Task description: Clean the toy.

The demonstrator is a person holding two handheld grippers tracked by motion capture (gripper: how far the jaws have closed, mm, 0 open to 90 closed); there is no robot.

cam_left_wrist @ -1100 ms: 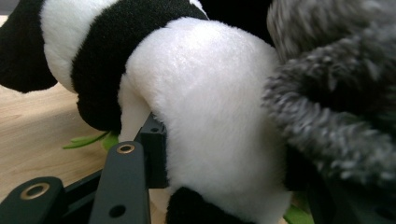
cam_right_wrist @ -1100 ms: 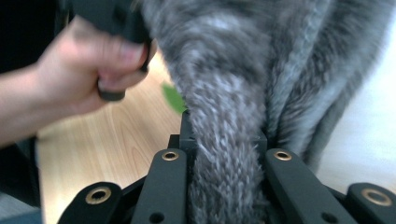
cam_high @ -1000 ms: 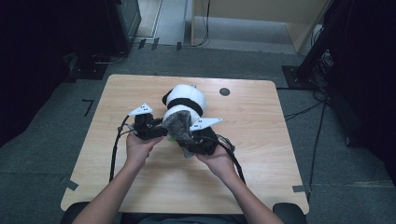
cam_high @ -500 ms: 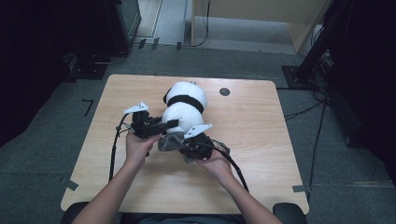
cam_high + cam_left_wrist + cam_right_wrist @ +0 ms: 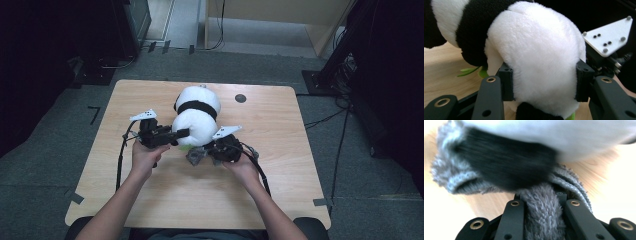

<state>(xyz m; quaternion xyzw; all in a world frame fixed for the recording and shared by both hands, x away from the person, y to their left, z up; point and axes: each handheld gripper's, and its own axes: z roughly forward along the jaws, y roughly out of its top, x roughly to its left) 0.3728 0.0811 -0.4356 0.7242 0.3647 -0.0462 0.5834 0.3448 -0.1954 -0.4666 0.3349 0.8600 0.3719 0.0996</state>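
A black-and-white panda plush [image 5: 197, 112] lies mid-table. My left gripper [image 5: 182, 134] comes in from the left and is shut on its white body [image 5: 536, 50], one pad [image 5: 506, 81] pressing into the fur on each side. A grey fuzzy sock [image 5: 196, 156] sits at the plush's near end. My right gripper [image 5: 204, 154] is shut on a fold of that grey sock [image 5: 541, 220], which bunches around a black paw [image 5: 506, 167]; this view is blurred. My right gripper [image 5: 540, 197] jaws stand close together on the fabric.
The wooden table [image 5: 280, 185] has bare room toward the near edge and on both sides. A small dark round mark [image 5: 240, 98] sits at the back right. A green leaf piece [image 5: 471, 71] pokes out under the plush. Dark equipment and cables surround the table.
My right gripper has moved down and toward the near edge, carrying the grey sock with it. The left gripper has kept its hold on the plush in place.
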